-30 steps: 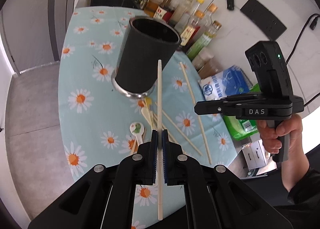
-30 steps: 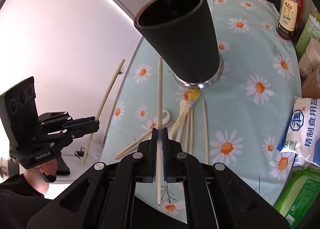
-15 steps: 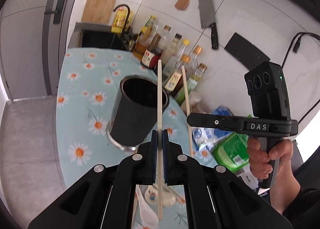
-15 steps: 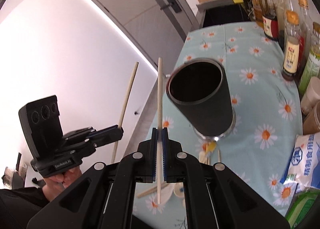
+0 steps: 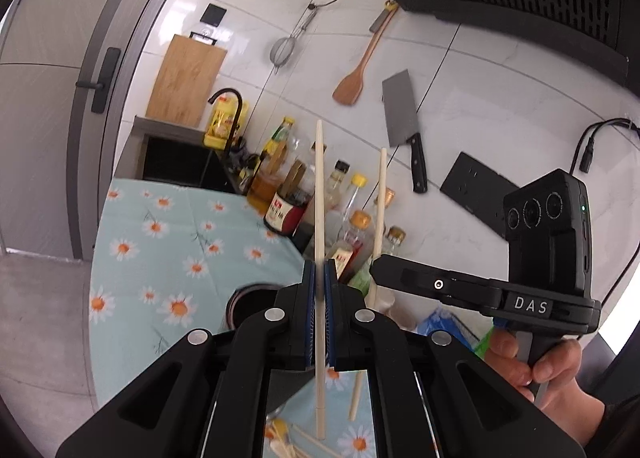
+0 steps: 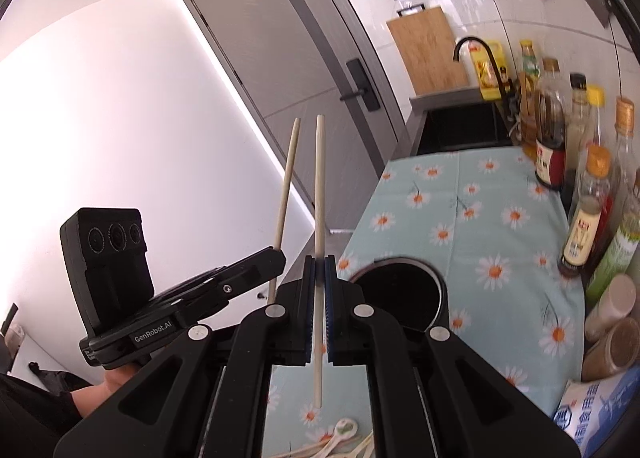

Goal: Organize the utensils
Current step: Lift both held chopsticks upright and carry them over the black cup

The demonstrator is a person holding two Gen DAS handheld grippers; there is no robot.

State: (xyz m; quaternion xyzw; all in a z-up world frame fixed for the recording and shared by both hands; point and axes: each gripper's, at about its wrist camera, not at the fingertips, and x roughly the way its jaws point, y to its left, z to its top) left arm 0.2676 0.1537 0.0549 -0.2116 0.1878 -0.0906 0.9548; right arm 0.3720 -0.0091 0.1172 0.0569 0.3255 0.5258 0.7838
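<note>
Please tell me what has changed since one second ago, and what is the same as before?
Both claws rose and tilted upward: the black holder dropped low in both views, and the wall now fills them. Unchanged: the left claw stays shut on its chopstick, the right claw on its chopstick. Nothing was released.

A kitchen counter is covered by a pale blue tablecloth (image 5: 160,242) printed with white daisies. Along its wall side stands a row of condiment bottles (image 5: 288,202), with a yellow oil jug (image 5: 221,124) by a black faucet (image 5: 230,106) and a dark sink (image 6: 460,128) at the far end. On the white tiled wall hang a wooden cutting board (image 5: 185,82), a wire strainer (image 5: 285,50), a wooden spatula (image 5: 354,80) and a cleaver (image 5: 402,120). A grey door (image 6: 288,66) with a black handle (image 6: 360,86) stands beyond the counter. A blue and white food packet (image 6: 592,410) lies near the counter's close edge.
</note>
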